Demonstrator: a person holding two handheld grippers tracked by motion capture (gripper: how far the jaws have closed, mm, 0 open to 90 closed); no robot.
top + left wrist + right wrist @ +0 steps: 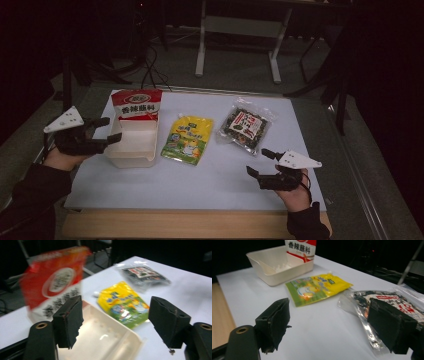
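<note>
A red and white packet [136,104] [53,282] [300,247] stands upright at the far end of a cream plastic bin [131,142] [105,337] [277,265]. A yellow and green pouch [188,138] [124,305] [318,287] lies flat to the bin's right. Further right lies a clear bag of dark snacks [245,125] [144,274] [387,305]. My left gripper [106,131] [117,322] is open at the bin's left side, jaws over its edge. My right gripper [261,162] [334,325] is open just above the table, below the dark bag.
The objects rest on a white board [210,175] over a wooden table edge [190,225]. A white-framed table [240,27] and dark stands rise behind on the grey floor. The board's front middle has room.
</note>
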